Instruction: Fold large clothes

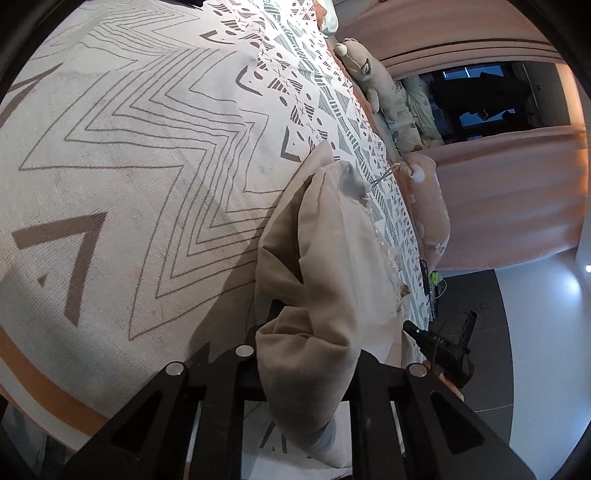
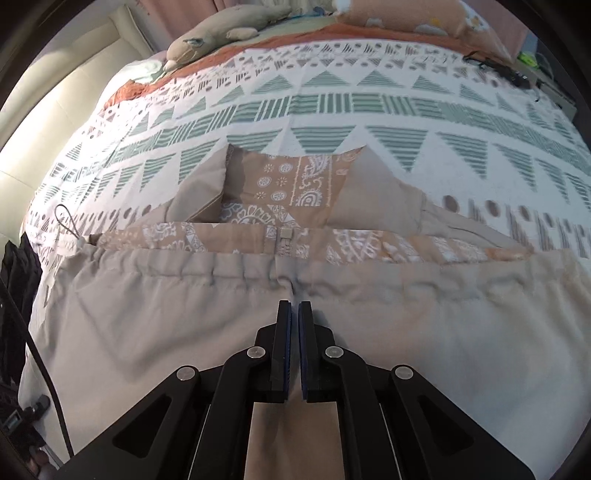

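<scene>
Beige garment [image 1: 317, 280] bunches in the clamped left tool [image 1: 306, 354]; right tool [image 2: 294, 306] closed, empty.

A bed [image 2: 369, 107] with patterned cover carries beige trousers [image 2: 184, 314], a plush toy [image 2: 221, 33] and a pillow [image 2: 424, 18]

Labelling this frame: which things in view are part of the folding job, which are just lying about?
In the job:
- beige garment, waistband with patterned lining showing
- left tool, shut on a bunched fold of it
- right tool, shut, over the fabric
- patterned bedspread, the work surface

Lying about:
- plush toy
- orange pillow
- black cables
</scene>
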Tool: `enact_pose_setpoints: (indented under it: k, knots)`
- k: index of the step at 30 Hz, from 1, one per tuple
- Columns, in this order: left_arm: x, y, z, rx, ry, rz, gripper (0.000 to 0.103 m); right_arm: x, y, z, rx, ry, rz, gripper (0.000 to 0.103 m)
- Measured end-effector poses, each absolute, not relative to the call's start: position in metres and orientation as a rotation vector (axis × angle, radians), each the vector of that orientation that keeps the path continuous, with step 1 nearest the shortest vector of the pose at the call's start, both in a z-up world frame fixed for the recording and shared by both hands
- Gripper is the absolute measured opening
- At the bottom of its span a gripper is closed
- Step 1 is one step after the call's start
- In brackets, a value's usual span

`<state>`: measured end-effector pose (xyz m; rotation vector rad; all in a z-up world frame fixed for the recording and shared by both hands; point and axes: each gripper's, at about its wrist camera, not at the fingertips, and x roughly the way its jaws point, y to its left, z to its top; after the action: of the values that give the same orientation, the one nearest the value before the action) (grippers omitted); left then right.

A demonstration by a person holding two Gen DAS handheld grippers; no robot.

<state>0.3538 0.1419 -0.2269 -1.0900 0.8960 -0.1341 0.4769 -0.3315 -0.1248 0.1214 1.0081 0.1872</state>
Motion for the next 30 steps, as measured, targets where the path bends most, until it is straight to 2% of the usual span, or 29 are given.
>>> enact_pose_setpoints:
  k: [8,9,10,12,20,21,22,24,30]
  knots:
    - [0.356,0.138,-0.203,-1.1,0.838,-0.212,0.013,0.393,-0.355,-0.101,0.197,0.958,0.247,0.007]
    - [0.357,0.137,-0.2,-1.1,0.834,-0.221,0.013,0.382,-0.357,-0.1,0.206,0.953,0.252,0.018]
    - [0.358,0.136,-0.197,-1.099,0.829,-0.23,0.013,0.372,-0.359,-0.101,0.22,0.95,0.264,0.052]
    - [0.359,0.135,-0.193,-1.094,0.824,-0.24,0.013,0.352,-0.362,-0.106,0.256,0.946,0.293,0.103]
    - [0.365,0.13,-0.18,-1.1,0.8,-0.284,0.013,0.289,-0.363,-0.122,0.247,0.955,0.263,0.102]
    - [0.366,0.13,-0.179,-1.105,0.796,-0.293,0.013,0.282,-0.358,-0.122,0.24,0.954,0.26,0.092]
    - [0.368,0.129,-0.177,-1.112,0.792,-0.302,0.013,0.276,-0.356,-0.124,0.232,0.96,0.259,0.068]
    - [0.37,0.127,-0.172,-1.112,0.784,-0.317,0.013,0.269,-0.353,-0.13,0.24,0.992,0.271,0.04]
    - [0.376,0.116,-0.152,-1.087,0.769,-0.366,0.013,0.25,-0.35,-0.145,0.271,1.022,0.261,0.039]
